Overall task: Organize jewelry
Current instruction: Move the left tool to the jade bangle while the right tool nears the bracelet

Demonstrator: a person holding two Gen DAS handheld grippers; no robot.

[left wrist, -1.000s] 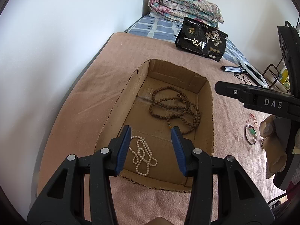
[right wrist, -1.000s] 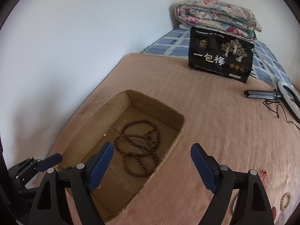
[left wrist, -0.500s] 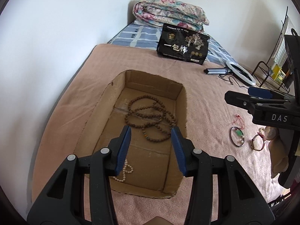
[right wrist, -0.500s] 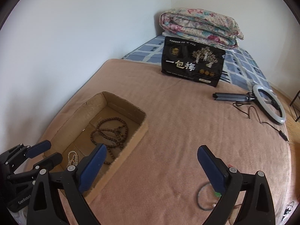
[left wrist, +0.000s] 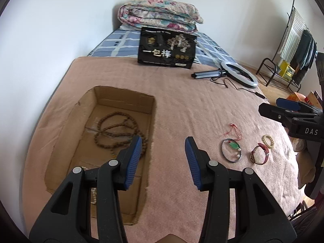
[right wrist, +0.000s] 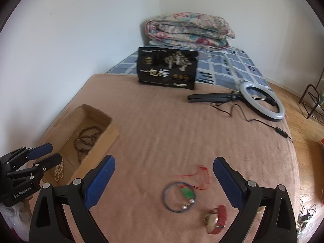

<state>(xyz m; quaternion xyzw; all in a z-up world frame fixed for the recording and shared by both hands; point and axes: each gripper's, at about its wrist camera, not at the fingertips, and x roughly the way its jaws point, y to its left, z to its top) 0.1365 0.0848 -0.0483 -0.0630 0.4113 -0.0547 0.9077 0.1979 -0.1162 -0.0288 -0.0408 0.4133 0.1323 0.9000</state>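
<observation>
The cardboard box [left wrist: 123, 102] sits open on the pink blanket [left wrist: 182, 105] near the wall side of the bed, and everything else is placed from it. Inside the box lies a coiled brown bead necklace [left wrist: 115, 131], filling its far half; a white bead strand [right wrist: 58, 171] rests on the box floor at the near end, partly hidden behind the left gripper [left wrist: 162, 158]. That gripper hovers over the box's right wall with its jaws released and nothing between them.

Right of the box, on the bare blanket, lies a thin dark bangle with a green charm [right wrist: 179, 196] and a red cord [right wrist: 194, 174] trailing from it toward the far side. Just right of the bangle is a red-strapped watch [right wrist: 216, 219], and beyond that, farther from the box, a small pale bead bracelet [left wrist: 268, 141]. The right gripper [right wrist: 165, 182] hangs above the bangle, jaws spread wide, holding nothing.

Far beyond the box, toward the head of the bed, stands a black printed bag [left wrist: 167, 50] in front of a folded floral quilt [left wrist: 160, 14]; right of the bag lies a ring light [right wrist: 261, 99] with its cable
</observation>
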